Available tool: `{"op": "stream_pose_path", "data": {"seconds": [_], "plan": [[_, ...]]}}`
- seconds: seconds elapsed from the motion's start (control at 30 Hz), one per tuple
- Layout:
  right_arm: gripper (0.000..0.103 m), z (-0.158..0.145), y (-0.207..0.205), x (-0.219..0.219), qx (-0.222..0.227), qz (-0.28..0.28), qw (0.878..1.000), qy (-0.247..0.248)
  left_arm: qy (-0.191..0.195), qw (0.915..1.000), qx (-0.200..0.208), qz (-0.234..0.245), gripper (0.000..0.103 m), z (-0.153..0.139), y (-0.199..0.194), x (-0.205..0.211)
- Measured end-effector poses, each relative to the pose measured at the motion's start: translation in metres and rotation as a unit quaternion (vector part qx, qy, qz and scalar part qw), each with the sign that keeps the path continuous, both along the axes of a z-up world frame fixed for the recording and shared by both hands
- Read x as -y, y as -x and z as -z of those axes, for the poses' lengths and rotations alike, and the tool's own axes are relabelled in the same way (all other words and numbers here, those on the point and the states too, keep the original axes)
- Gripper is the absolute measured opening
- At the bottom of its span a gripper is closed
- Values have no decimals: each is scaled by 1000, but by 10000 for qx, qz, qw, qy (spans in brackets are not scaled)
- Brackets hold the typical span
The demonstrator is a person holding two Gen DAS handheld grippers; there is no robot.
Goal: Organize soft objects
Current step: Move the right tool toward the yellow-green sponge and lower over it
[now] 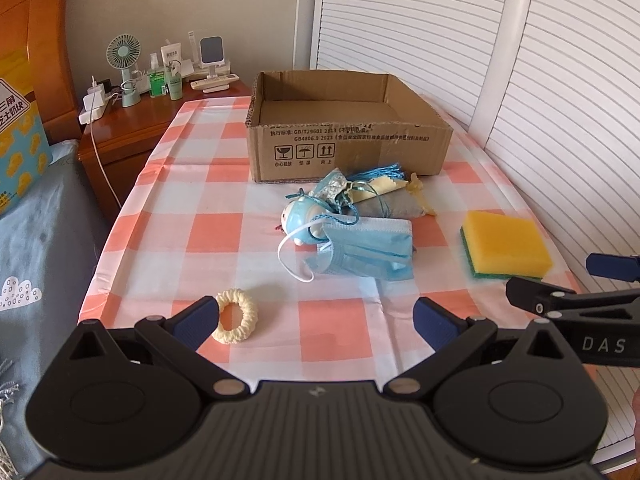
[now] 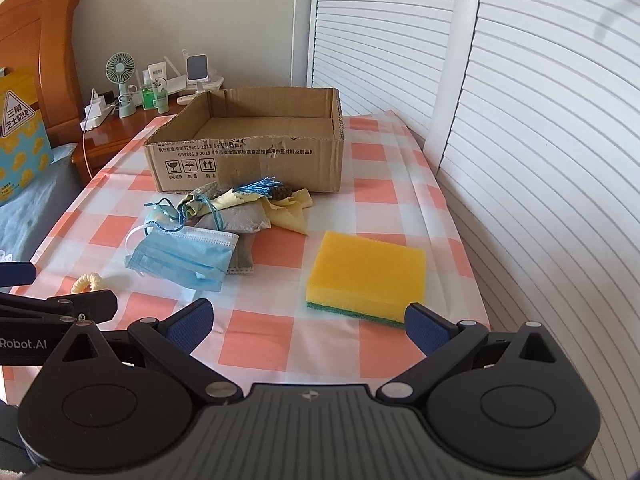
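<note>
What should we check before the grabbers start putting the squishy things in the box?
1. Cardboard box open and empty: ok.
2. Left gripper open, holding nothing: ok.
3. Right gripper open, holding nothing: ok.
4. Yellow sponge lying alone, just ahead of the right gripper: ok.
5. Cream hair tie free beside the left gripper's finger: ok.
6. Blue face mask clear of the pile: not ok, its loops lie over the small blue toy.

Matt corrugated cardboard box [image 2: 248, 160]
</note>
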State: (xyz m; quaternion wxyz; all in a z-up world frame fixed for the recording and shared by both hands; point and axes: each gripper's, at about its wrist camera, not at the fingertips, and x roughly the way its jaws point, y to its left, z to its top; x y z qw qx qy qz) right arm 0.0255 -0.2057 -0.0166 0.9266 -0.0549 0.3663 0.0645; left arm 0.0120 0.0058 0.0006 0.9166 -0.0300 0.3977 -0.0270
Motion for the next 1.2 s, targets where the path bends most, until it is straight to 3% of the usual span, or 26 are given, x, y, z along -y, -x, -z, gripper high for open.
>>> {"op": "stream_pose_path", "data": {"seconds": [0.23, 0.6, 0.8, 1.1, 1.2], "plan": [[103, 12, -10, 7, 212, -284, 9993, 136, -27, 10000, 62, 41, 102, 2, -7, -10], [103, 53, -52, 41, -100, -82, 9996, -239, 68, 9999, -74, -49, 102, 22, -23, -32], [103, 58, -61, 36, -155, -41, 9997, -162, 37, 9998, -185, -77, 102, 30, -28, -39], [103, 45, -49, 16, -514, -1009, 9910, -713, -17, 9995, -301, -49, 102, 37, -31, -43], [103, 38, -47, 13, -298, -1112, 9922, -479, -8, 9996, -291, -42, 102, 37, -31, -43]]}}
